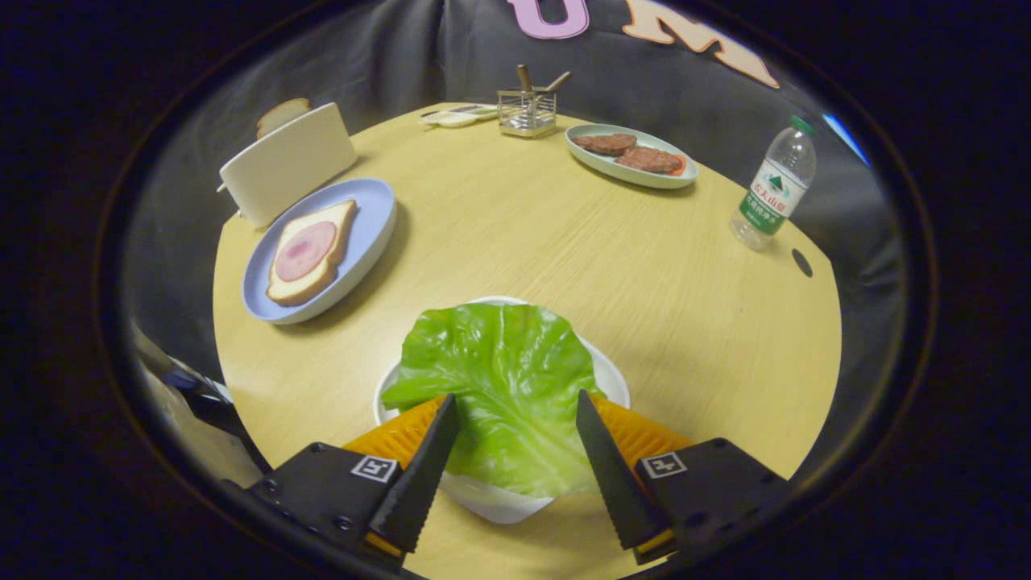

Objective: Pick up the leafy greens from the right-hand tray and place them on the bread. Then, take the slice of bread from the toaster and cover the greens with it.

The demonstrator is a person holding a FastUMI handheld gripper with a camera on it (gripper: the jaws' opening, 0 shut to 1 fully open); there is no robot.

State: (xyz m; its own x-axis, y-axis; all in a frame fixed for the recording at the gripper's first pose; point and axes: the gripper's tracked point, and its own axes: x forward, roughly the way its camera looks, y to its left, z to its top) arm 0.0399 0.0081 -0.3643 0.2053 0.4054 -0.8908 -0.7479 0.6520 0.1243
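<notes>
The tool [515, 415] stands wide open, its fingers [427, 467] either side of a broad, crinkled, bright green lettuce leaf [499, 379] with pale veins. The leaf lies draped over a white tray [491, 503] on the worktop [564, 242]. Beyond it, to the left, a blue plate [370, 217] carries a bread slice [310, 254] topped with ham. Behind the plate, a toaster [286, 165] holds another slice [282, 114].

Bare table [515, 234] lies open from the tool [515, 411] to the blue plate [372, 229]
</notes>
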